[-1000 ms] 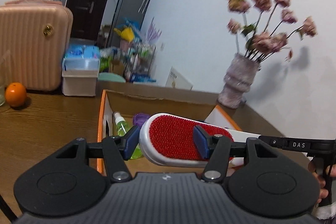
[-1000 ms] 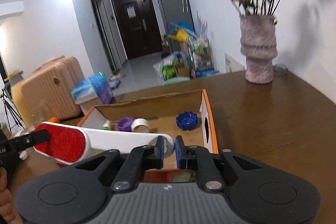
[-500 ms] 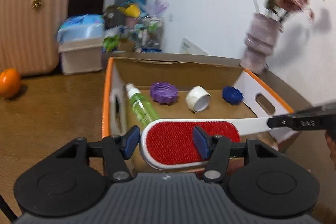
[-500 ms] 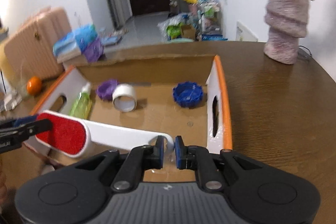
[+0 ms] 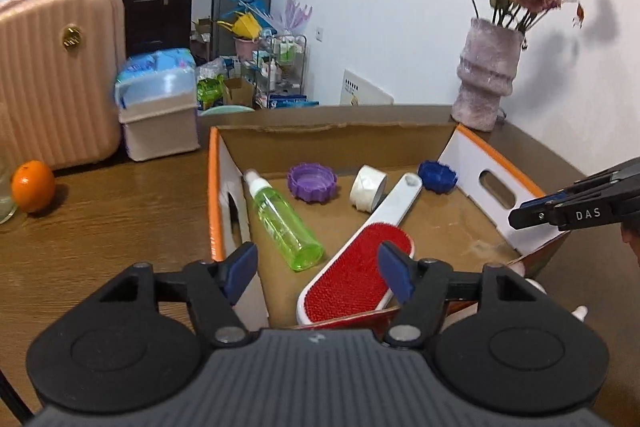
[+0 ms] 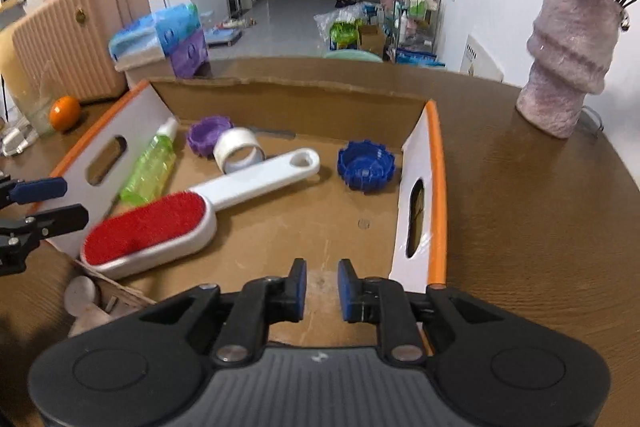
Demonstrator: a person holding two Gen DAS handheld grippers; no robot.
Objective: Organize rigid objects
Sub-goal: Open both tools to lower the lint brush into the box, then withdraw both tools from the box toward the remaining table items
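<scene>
The lint brush (image 5: 356, 279), with a red bristle pad and a white handle, lies free in the cardboard box (image 5: 214, 195), its head against the near wall. My left gripper (image 5: 318, 271) hovers just above that head. Its jaws are opening and stand wide, and the pads do not touch the brush. Over the box's near edge, my right gripper (image 6: 322, 289) has its jaws opening to a narrow gap with nothing between them. The right wrist view shows the brush (image 6: 148, 227) slanting across the box floor, with the left gripper (image 6: 68, 203) at the box's left wall.
Also in the box are a green spray bottle (image 5: 284, 223), a purple cap (image 5: 312, 181), a white tape roll (image 5: 368, 187) and a blue cap (image 5: 438, 177). A vase (image 6: 568, 67) stands at the right, an orange (image 5: 32, 185) at the left, and a pink suitcase (image 5: 56, 75) behind.
Both grippers have let go of the brush, which now lies in the box. The left jaws have spread wide and the right jaws have parted a little.
</scene>
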